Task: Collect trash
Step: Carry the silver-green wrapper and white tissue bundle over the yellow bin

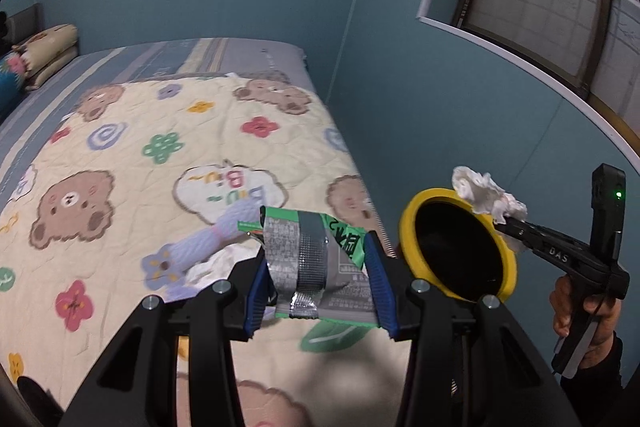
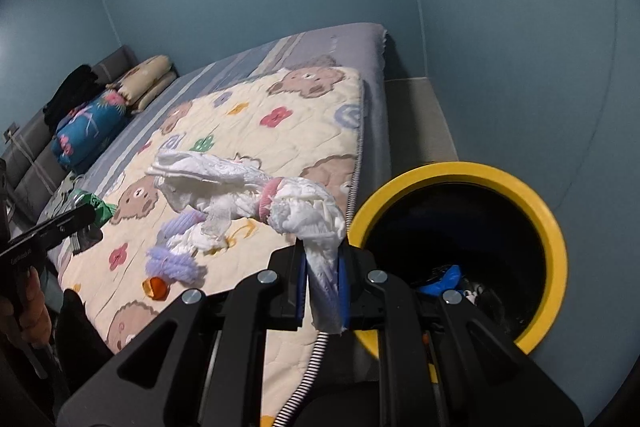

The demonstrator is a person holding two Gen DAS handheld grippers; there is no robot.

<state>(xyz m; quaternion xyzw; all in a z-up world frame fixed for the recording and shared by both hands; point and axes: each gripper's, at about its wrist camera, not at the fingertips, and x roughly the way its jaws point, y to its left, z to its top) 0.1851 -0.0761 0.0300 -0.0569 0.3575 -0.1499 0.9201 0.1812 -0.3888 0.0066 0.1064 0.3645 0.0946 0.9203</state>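
Yellow-rimmed bin (image 2: 556, 227) beside the bed (image 1: 120, 131), tissue (image 2: 320, 227) pinched in right hand-held gripper (image 2: 322, 287) (left hand-held gripper (image 1: 320, 283) clamping wrapper (image 1: 316, 259))

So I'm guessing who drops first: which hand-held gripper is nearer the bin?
Right. The right hand-held gripper holds tissue at the bin rim; the left hand-held gripper holds a wrapper over the bed, beside the bin.

Dim even light, fisheye-warped edges, slight blur

Bear-print quilt (image 1: 140, 147) on bed; pillows (image 2: 148, 77) near headboard.
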